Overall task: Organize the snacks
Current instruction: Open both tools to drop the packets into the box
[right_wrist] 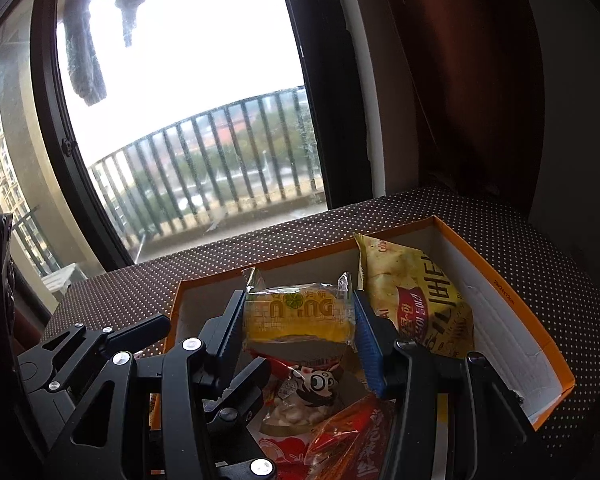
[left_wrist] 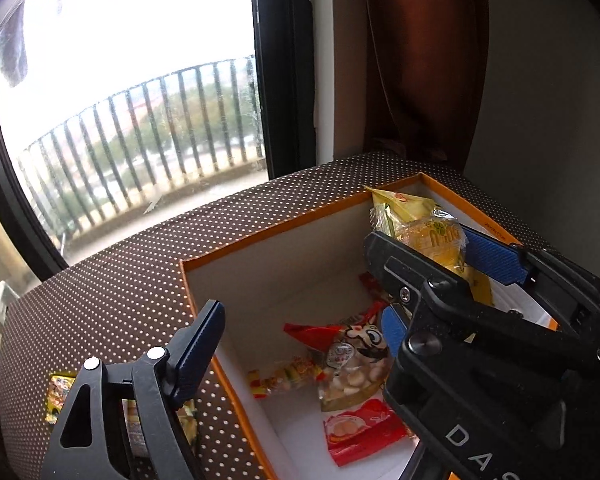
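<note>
An orange-rimmed box stands on the dotted brown surface and holds several snack packets. My right gripper is shut on a yellow lemon cake packet and holds it over the box. Under it lie a clear packet with a cartoon face and red packets. A large yellow chips bag leans in the box's right end. My left gripper is open and empty at the box's left wall; its left finger is outside the box.
A small yellow snack packet lies on the dotted surface left of the box, partly behind my left finger. A window with a balcony railing is behind, and a brown curtain hangs at the right.
</note>
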### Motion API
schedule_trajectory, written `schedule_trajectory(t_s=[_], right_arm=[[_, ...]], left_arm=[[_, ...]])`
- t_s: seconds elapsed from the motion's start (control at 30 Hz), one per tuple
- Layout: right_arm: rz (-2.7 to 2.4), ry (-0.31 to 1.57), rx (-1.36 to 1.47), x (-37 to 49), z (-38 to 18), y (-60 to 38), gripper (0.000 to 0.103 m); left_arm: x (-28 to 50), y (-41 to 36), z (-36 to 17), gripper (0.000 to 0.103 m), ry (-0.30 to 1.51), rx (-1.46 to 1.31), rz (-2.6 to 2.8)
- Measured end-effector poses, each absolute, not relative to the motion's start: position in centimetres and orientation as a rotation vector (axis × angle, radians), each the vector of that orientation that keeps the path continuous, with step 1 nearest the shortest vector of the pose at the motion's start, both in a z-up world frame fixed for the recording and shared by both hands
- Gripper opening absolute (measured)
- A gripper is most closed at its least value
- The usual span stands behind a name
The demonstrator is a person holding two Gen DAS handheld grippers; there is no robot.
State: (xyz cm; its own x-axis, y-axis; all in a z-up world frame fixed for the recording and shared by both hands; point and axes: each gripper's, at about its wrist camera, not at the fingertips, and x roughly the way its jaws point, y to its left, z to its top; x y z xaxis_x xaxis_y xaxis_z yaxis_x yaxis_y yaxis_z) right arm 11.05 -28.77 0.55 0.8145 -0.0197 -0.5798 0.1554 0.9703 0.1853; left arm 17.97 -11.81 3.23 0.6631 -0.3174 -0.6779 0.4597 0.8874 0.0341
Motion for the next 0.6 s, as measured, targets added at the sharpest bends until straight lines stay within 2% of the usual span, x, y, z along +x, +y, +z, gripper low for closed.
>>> schedule_trajectory(t_s=[0.4,0.47,0.6], right_arm=[[-0.054,0.691,0.224,15.2,0.3,-28.1,0.057],[-0.063,0.713,0.218,15.7,0.0,-28.1,0.066],[-0.084,0.726,0.200,15.6,0.0,-28.0,0.075]], left_arm=[[21.0,-10.7,2.5,0.086,0.763,0.180,-0.404],[21.1,-10.6,2.3,0.086,0.773,0.175,-0.411],[20.9,-10.1,2.4,0.086,0.773,0.160,-0.421]])
